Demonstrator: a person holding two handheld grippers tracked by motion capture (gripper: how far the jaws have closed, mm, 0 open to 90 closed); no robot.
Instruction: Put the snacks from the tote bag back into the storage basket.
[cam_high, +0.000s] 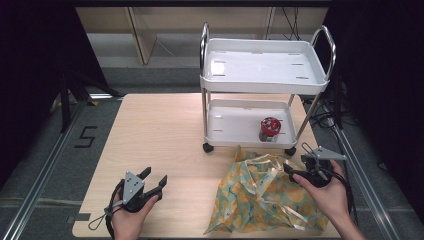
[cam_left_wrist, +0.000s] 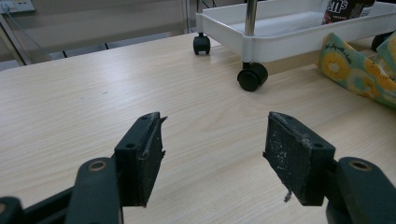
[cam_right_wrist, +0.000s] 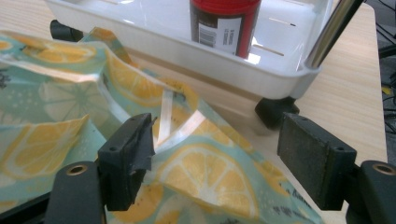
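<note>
Counter (cam_high: 165, 130): pale wood, carrying a cart, a bag and both grippers.
Cart (cam_high: 265, 75): white, two trays, chrome handles, black wheels; stood at the counter's 1 o'clock.
Jar (cam_high: 269, 129): red lid, dark label; sat upright in the cart's lower tray, toward its right end.
Bag (cam_high: 262, 195): teal with yellow lemon print, crumpled; lay at the counter's 5 o'clock, its far tip just at the cart's front wheels.
Left gripper (cam_high: 152, 180): held in the left hand (cam_high: 127, 220) at 7 o'clock, fingers released and wide apart over bare wood, well apart from the bag.
Right gripper (cam_right_wrist: 215, 154): held in the right hand (cam_high: 327, 195) at the bag's right edge, fingers released, spread over the lemon print, not closed on it.
</note>
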